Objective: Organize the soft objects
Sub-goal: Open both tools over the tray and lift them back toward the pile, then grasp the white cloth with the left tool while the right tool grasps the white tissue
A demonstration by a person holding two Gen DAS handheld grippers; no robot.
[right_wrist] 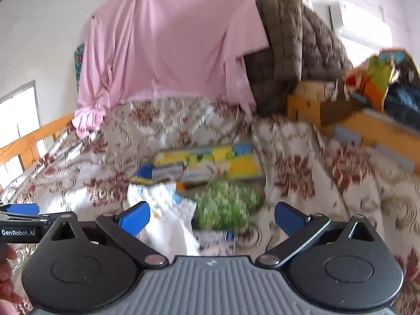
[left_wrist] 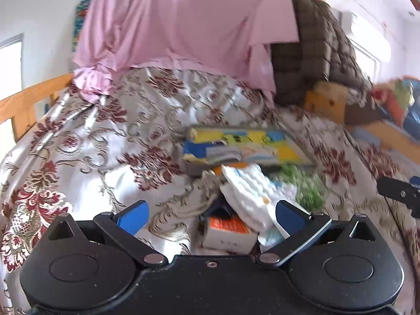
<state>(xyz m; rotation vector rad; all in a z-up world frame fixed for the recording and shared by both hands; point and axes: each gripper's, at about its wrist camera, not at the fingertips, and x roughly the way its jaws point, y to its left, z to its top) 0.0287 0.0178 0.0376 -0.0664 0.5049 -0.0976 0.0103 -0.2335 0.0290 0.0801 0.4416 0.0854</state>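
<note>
Pink sheet (left_wrist: 183, 21) hangs behind the cluttered floral bedspread (left_wrist: 105, 131).

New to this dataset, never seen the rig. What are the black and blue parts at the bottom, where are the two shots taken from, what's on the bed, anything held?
No robot arm here: a person holds a hand-held two-finger gripper in each hand. Each picture comes from a fisheye camera on one gripper, looking forward along its blue-padded fingers. The left gripper and the right gripper are both open and hold nothing. On the cream bedspread with dark red flowers lies a pile: a flat yellow and blue picture box, a white quilted cloth, a fuzzy green soft item and a small white and orange carton. A pink sheet hangs behind. Both views are motion-blurred.
</note>
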